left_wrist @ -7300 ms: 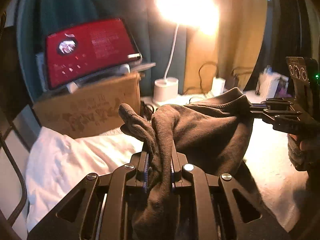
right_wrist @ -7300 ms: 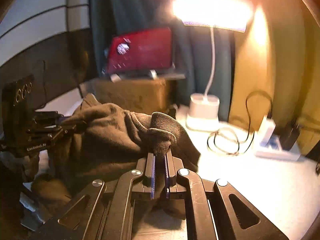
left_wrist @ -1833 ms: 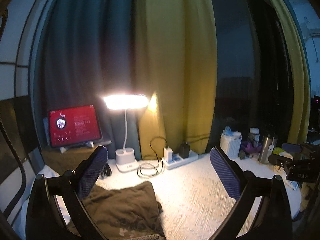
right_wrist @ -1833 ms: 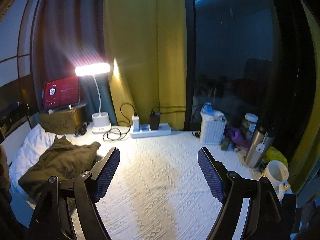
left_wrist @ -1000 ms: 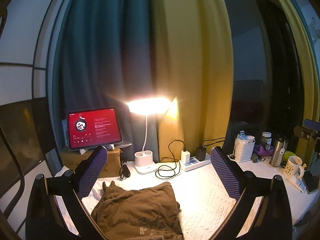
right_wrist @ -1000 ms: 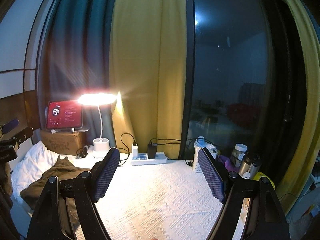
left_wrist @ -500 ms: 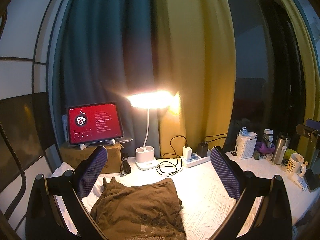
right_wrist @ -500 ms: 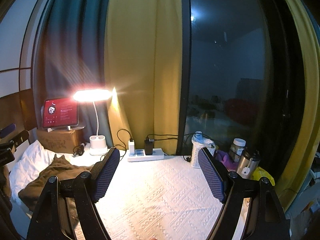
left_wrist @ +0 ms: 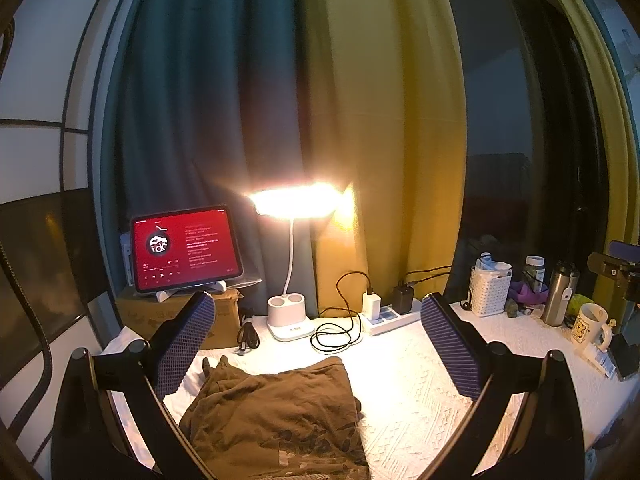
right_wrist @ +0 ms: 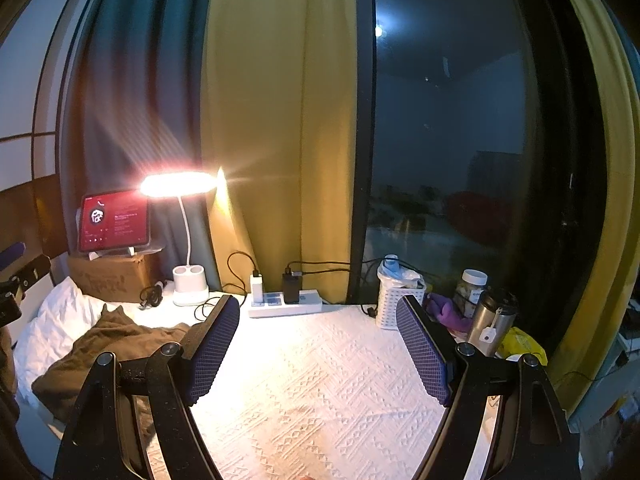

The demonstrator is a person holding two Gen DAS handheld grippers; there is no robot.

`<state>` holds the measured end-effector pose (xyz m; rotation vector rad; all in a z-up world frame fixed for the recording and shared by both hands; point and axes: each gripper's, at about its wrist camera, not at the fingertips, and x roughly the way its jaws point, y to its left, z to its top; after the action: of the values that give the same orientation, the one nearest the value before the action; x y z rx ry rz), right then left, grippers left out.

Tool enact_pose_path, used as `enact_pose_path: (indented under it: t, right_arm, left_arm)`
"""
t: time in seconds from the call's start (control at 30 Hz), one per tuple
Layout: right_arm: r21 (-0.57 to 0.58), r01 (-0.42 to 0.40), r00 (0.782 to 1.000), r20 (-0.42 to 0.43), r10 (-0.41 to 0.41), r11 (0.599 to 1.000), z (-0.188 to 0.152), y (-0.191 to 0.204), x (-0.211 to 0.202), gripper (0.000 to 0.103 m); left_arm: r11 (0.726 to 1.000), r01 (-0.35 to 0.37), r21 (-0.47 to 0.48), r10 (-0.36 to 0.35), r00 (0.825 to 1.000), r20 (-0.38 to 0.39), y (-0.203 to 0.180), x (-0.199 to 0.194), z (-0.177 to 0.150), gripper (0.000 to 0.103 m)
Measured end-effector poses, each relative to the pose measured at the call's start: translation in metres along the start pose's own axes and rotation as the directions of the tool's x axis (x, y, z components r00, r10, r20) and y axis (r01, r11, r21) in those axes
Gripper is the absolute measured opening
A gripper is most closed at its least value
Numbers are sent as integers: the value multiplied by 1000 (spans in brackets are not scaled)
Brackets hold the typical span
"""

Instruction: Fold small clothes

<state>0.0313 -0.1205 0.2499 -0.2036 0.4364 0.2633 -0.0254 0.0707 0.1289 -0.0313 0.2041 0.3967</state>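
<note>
Both grippers were raised with fingers wide apart, holding nothing. The brown garment (left_wrist: 276, 412) lay folded between and below the left gripper (left_wrist: 318, 344), and left of the right gripper (right_wrist: 318, 350). The next garment wants a clean grasp at opposite hems.

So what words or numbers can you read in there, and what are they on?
Nothing can be read for sure.
Red tablet screen: white lines of text, too small to read; the round logo's letters are blurred.
Brown garment: a faded print, not legible.
Cardboard box under the tablet: faint marks, unreadable.
Mug: a small cartoon picture, no clear words.
Jar: label too blurred.
</note>
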Motion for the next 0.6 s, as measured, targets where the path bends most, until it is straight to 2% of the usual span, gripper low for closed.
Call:
enact_pose_path:
  t: [0.6]
  right_arm:
    - [0,-1,1000,-3,1,1000,-2,0,1,82]
  left_arm:
    - [1000,6,1,-6,1000,-7,-1,2,-1,102]
